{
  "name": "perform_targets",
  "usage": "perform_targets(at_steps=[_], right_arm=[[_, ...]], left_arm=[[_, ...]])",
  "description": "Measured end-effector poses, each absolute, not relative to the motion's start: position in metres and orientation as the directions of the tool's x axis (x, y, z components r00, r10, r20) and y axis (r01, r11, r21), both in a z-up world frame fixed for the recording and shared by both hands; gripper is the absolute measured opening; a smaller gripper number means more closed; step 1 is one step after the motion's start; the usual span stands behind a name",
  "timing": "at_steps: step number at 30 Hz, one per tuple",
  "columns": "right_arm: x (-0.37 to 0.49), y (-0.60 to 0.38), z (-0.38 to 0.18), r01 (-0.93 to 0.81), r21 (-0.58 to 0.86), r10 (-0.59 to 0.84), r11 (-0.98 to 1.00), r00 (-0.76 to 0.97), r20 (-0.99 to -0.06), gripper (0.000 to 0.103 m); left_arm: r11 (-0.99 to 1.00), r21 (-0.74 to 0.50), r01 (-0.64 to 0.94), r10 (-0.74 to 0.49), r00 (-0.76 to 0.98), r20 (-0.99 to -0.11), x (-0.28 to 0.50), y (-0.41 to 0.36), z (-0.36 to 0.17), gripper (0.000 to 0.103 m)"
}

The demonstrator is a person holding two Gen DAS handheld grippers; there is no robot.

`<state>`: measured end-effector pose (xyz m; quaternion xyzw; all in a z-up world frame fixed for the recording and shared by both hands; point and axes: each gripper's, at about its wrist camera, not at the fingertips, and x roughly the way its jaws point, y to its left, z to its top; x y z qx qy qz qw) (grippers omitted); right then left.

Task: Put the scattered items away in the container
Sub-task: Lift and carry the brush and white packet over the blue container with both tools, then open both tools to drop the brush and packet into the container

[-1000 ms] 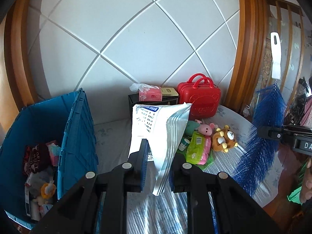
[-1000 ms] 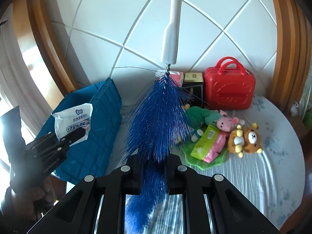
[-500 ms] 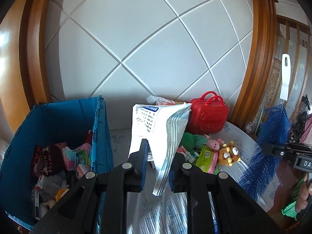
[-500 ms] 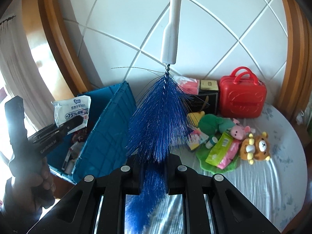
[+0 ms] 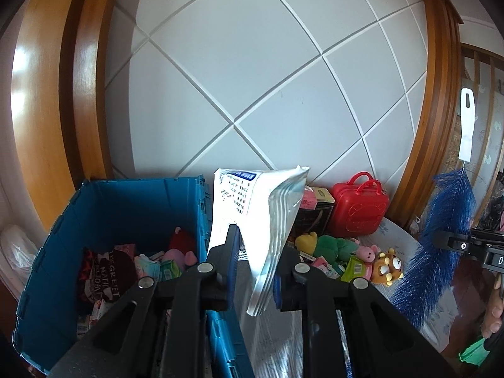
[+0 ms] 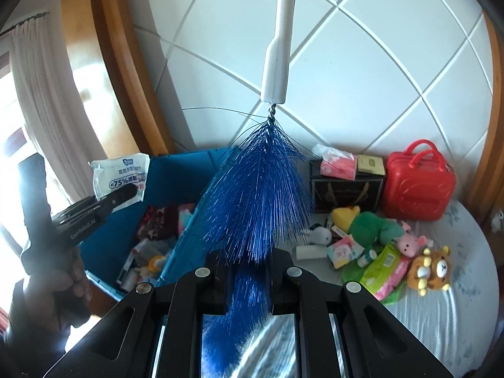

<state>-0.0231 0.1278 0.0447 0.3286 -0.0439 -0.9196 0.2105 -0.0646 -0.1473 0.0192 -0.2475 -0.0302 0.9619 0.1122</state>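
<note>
My left gripper (image 5: 253,271) is shut on a white wipes pack (image 5: 261,220) that stands upright between its fingers, beside the right wall of the blue crate (image 5: 104,208). The same pack (image 6: 121,176) and left gripper (image 6: 126,193) show at the left of the right wrist view, over the crate (image 6: 176,170). My right gripper (image 6: 247,278) is shut on the bristles of a blue brush (image 6: 261,189) whose white handle (image 6: 278,50) points up. That brush (image 5: 441,233) hangs at the right of the left wrist view. The crate holds several packets and toys.
On the patterned bed cover (image 6: 441,308) lie a red case (image 6: 419,182), a black box (image 6: 345,193) with a pink tissue pack (image 6: 338,167), a green plush (image 6: 371,226), a pink plush (image 6: 409,244), a bear plush (image 6: 431,271) and a green wipes pack (image 6: 382,271). A white padded headboard (image 5: 252,78) rises behind.
Both grippers have moved left and upward with their loads. The crate's inside has come into fuller view, and the pile of toys has slid to the right.
</note>
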Motion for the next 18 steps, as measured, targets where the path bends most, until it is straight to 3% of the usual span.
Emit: perform_targets(at_steps=[18], right_arm=[[-0.042,-0.013,0.108,0.506,0.121,-0.487,-0.854,-0.696,-0.528,0.015]], left_arm=[[-0.983,-0.116,-0.141,0.18,-0.854,-0.488,-0.083,-0.259,0.018,0.017]])
